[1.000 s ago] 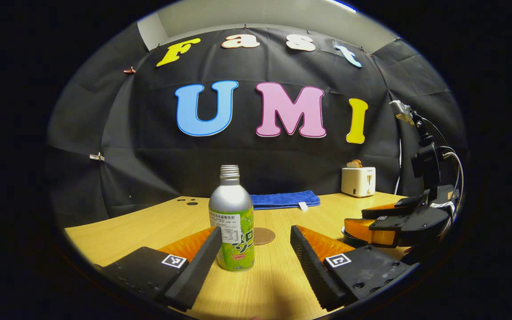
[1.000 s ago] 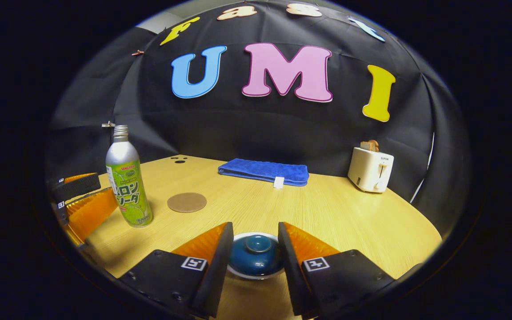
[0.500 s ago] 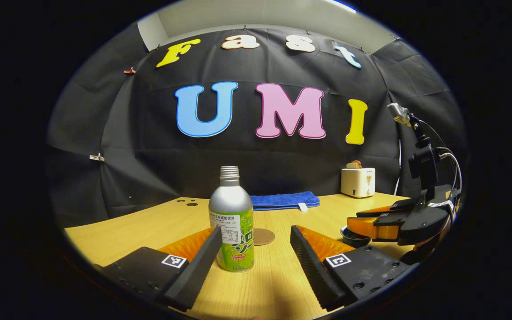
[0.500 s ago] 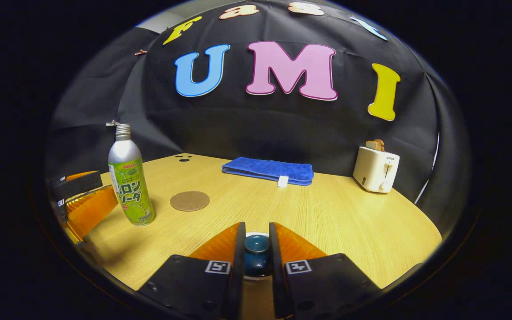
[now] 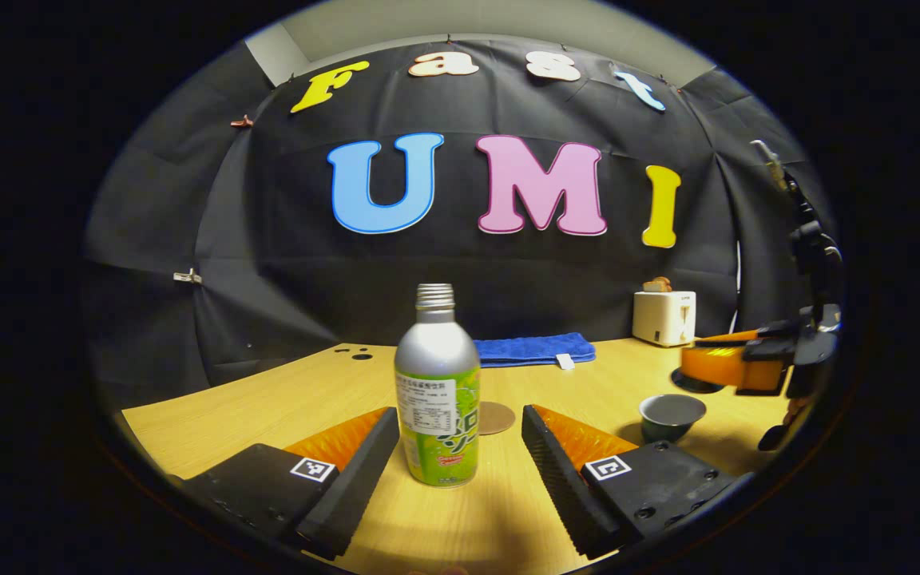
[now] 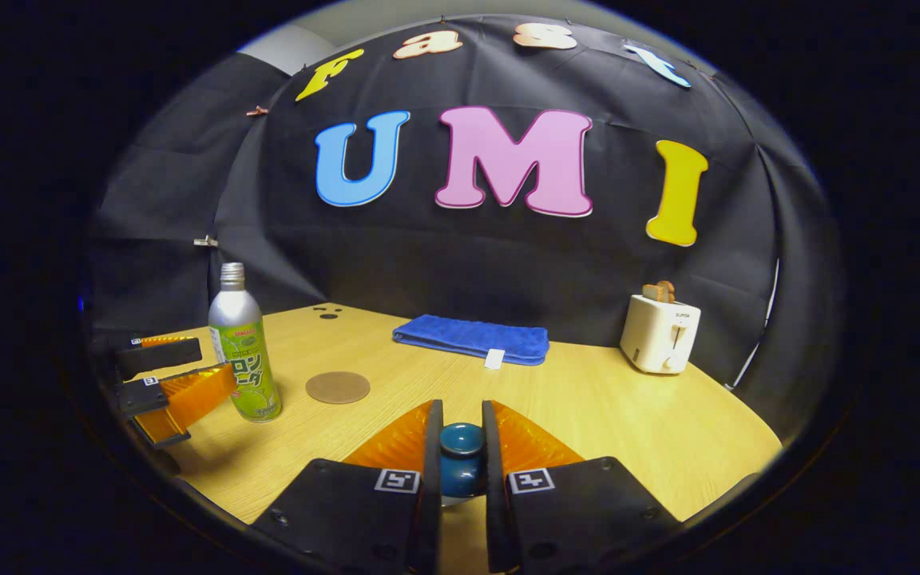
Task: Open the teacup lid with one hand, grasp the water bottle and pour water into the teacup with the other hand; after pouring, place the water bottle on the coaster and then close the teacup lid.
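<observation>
The right gripper point(image 6: 460, 471) had just come up from the table with the dark blue glazed teacup lid point(image 6: 461, 457) pinched by its knob between both fingers, where half a second earlier that lid sat low over the cup; in the left gripper view the small dark round teacup point(image 5: 672, 415) stood uncovered on the pale wooden table point(image 5: 268, 399), right of the bottle, with the lid hanging above and beyond it, so I judged the opening step done and the pour due next. The left gripper point(image 5: 460, 463) stood wide open, its fingers either side of the silver aluminium bottle with a green label point(image 5: 438, 391) but apart from it, the bottle upright and a little closer than a moment before, so closing on it looked the next need. Just behind the bottle lay the round brown cork coaster point(image 5: 497, 417), bare and flat. Between bottle and cup the tabletop was free, giving room to swing the bottle rightward, though the raised lid hung near that path. Farther back from the bottle lay a folded blue towel point(image 6: 472, 337) and, to the far right, a white toaster with bread in it point(image 6: 660, 334), both well clear, near the table's far edge by the black cloth wall
</observation>
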The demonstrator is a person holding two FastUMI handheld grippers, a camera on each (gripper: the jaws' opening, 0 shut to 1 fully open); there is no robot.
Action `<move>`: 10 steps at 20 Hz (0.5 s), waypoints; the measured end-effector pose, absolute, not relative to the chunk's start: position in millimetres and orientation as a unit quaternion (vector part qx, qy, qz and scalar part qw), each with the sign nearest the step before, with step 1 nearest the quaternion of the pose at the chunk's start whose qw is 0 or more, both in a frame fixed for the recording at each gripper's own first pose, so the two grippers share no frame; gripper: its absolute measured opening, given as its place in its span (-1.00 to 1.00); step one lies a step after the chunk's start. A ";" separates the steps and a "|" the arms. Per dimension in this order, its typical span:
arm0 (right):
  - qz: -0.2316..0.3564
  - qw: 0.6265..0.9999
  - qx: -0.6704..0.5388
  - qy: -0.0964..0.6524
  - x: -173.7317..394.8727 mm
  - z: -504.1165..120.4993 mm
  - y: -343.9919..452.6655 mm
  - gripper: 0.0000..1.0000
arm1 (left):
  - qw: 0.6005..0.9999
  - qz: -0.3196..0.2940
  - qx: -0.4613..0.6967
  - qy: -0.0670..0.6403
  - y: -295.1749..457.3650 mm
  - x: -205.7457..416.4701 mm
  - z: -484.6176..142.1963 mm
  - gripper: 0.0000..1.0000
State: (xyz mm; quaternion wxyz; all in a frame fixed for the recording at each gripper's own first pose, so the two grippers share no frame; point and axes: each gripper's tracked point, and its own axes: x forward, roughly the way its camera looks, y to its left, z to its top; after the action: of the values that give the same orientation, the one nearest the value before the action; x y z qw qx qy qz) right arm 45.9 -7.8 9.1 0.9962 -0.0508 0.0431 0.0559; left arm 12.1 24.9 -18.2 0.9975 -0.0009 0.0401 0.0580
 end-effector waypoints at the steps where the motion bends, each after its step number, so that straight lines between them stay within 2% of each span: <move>1: 0.052 0.997 -0.047 0.041 42.4 9.9 -15.1 -0.49 | 0.997 0.061 -0.001 0.043 27.6 13.3 -19.9 0.96; 10: 0.029 0.999 0.002 0.042 26.3 -12.6 -56.5 -0.48 | 0.998 0.050 0.001 0.039 44.3 64.7 -22.0 0.95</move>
State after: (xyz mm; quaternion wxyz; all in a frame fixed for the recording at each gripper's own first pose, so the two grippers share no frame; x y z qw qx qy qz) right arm 26.3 -56.5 -12.6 0.9987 0.0020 0.0424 0.0294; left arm 64.7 44.3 -22.0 0.9980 0.0007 0.0394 0.0500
